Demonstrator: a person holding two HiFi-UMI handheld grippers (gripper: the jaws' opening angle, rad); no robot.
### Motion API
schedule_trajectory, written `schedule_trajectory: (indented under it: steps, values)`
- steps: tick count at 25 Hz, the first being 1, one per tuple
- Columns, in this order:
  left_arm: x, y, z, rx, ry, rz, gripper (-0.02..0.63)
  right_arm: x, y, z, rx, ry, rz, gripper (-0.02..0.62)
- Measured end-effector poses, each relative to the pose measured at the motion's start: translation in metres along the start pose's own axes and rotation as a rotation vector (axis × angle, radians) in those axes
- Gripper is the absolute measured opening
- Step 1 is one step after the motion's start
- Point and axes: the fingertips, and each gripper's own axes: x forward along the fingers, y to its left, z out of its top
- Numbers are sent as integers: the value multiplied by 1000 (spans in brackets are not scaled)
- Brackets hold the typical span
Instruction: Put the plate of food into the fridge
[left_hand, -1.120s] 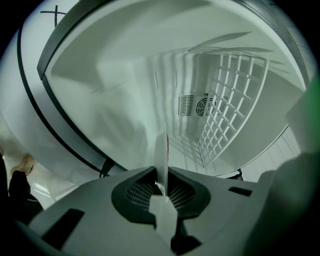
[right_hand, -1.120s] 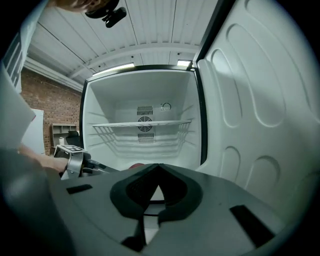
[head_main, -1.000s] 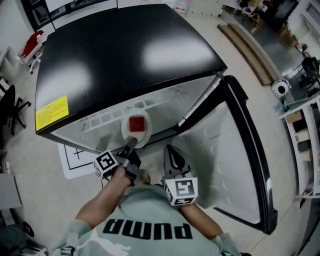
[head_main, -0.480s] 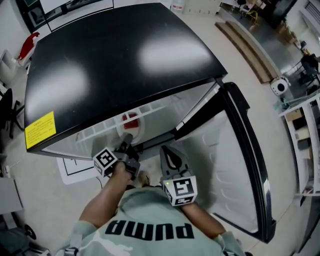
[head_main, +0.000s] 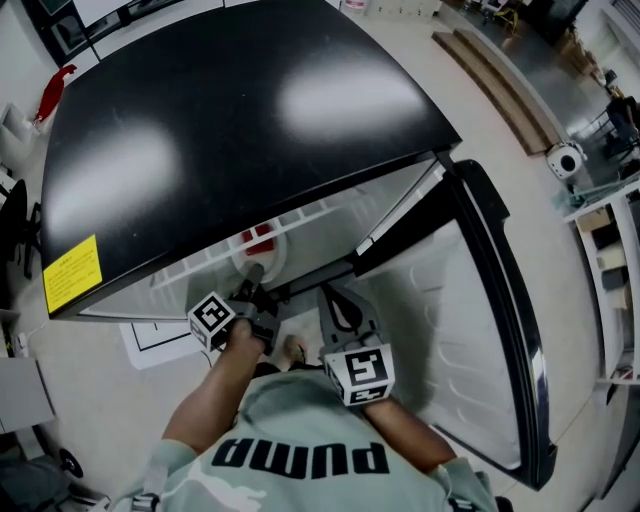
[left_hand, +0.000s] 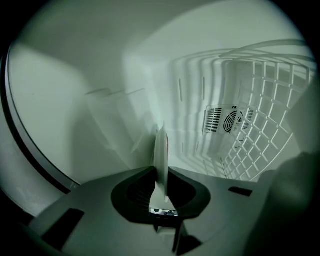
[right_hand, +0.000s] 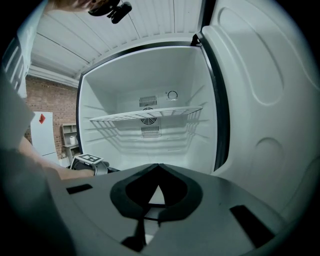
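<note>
The left gripper is clamped on the rim of the one plate, which its own view shows edge-on and pointing into the fridge. The right gripper has its jaws together with nothing between them, and it hangs outside the opening, just beside the left. From the head view, the left gripper reaches under the front edge of the black fridge top. That edge hides part of the plate and its single red piece of food. The one door stands wide open to the right, near the right gripper. Inside is one wire shelf, and the left gripper view shows its grid close to the plate but not touching it. There is open space above and below the shelf, bounded by the white walls and a back wall with a fan.
</note>
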Motion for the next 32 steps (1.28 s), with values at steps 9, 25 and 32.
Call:
schedule_trajectory:
  steps: [9, 25, 32]
  values:
    - [0, 4, 1, 19, 22, 41, 51, 10, 4, -1, 12, 6, 15, 5]
    - [-6, -1, -8, 380, 112, 188, 132, 15, 9, 0, 57, -7, 33, 5]
    - [-10, 3, -15, 748, 193, 295, 170, 13, 14, 0, 56, -10, 44, 5]
